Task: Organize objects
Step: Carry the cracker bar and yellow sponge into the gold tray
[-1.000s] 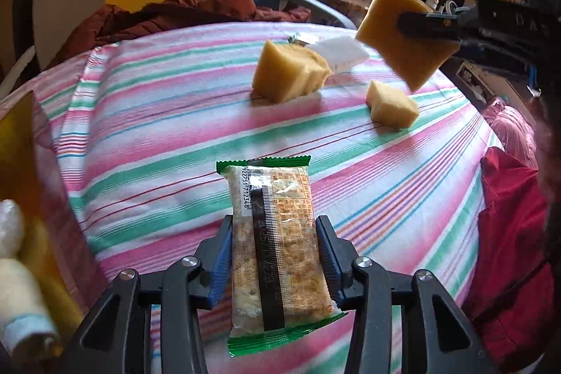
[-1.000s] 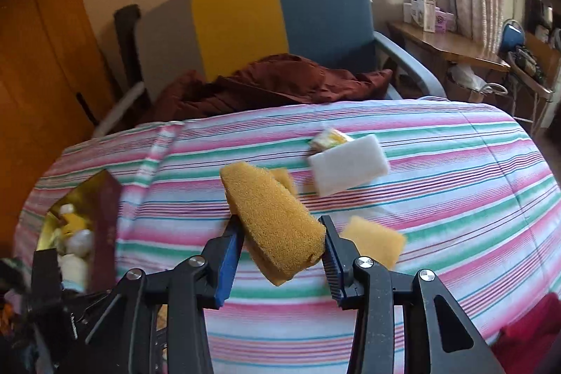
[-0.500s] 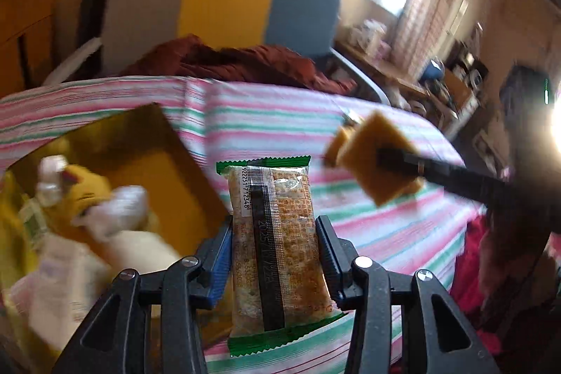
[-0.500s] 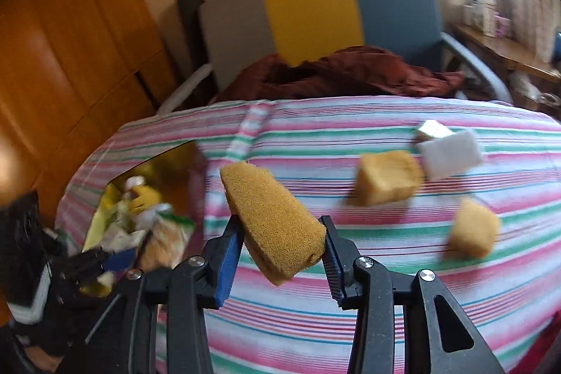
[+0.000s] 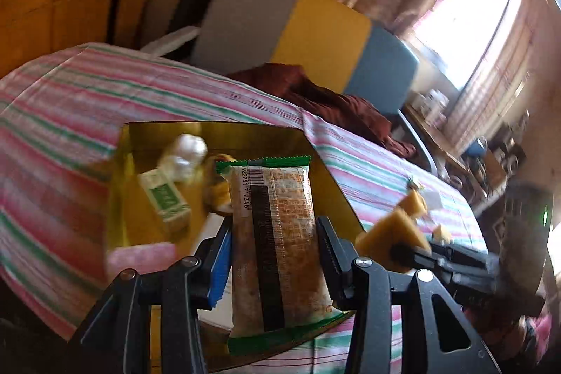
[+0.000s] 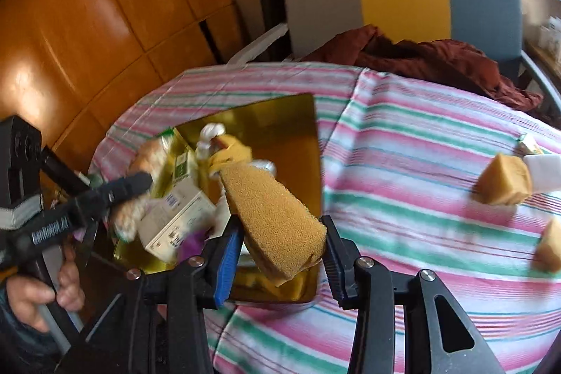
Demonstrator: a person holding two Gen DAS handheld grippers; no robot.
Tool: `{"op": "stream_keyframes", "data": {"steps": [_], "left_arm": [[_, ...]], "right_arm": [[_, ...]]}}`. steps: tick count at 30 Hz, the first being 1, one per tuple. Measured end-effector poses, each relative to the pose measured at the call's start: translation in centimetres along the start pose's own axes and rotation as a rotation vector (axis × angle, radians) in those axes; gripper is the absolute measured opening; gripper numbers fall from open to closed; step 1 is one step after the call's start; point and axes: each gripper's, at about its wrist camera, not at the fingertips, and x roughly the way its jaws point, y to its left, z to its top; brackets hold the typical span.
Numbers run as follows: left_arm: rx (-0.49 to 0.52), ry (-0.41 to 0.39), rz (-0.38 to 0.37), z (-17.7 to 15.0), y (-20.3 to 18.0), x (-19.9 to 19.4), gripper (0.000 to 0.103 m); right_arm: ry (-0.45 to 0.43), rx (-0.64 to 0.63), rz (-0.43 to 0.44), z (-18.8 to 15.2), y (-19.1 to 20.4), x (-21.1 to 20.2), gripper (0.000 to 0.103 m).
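My left gripper [image 5: 273, 247] is shut on a green-edged cracker packet [image 5: 277, 233] and holds it over the gold box [image 5: 315, 170]. The box holds a green-and-white carton [image 5: 164, 198], wrapped sweets and other items. My right gripper [image 6: 280, 237] is shut on a wedge-shaped yellow sponge [image 6: 273, 219], at the gold box's [image 6: 298, 114] near right edge. The left gripper [image 6: 115, 191] shows in the right wrist view over the box's left side. The right gripper with the sponge [image 5: 389, 237] shows in the left wrist view.
Two more sponge pieces [image 6: 505, 177] [image 6: 550, 244] and a white block [image 6: 543, 170] lie on the striped tablecloth [image 6: 420, 205] to the right. A chair with a dark red cloth [image 6: 420, 55] stands behind the table. Orange wood panels [image 6: 87, 23] are at the left.
Both grippers have swung left from the middle of the table to the gold box, each still holding its object. The left packet is now over the box; the sponge is at its edge.
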Motion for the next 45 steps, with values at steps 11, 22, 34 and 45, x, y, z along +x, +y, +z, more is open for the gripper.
{"op": "stream_keyframes", "data": {"steps": [11,22,34,45], "left_arm": [[-0.062,-0.06,-0.019,4.2,0.9,-0.2,0.045],[-0.151,-0.088,0.098,4.8,6.7,-2.9,0.045],[-0.171,0.034,0.123,2.8,7.3,1.1,0.053],[-0.11,-0.033,0.195,1.4,5.5,-1.3,0.053]], "right_arm": [[0.039,-0.075,0.097,-1.5,2.6,1.2,0.045],[0.046,-0.095,0.121,-1.8,3.8,2.1,0.045],[0.063,-0.12,0.108,-1.7,5.1,3.5,0.047],[0.048,-0.065,0.083,-1.6,4.1,3.4,0.081]]}}
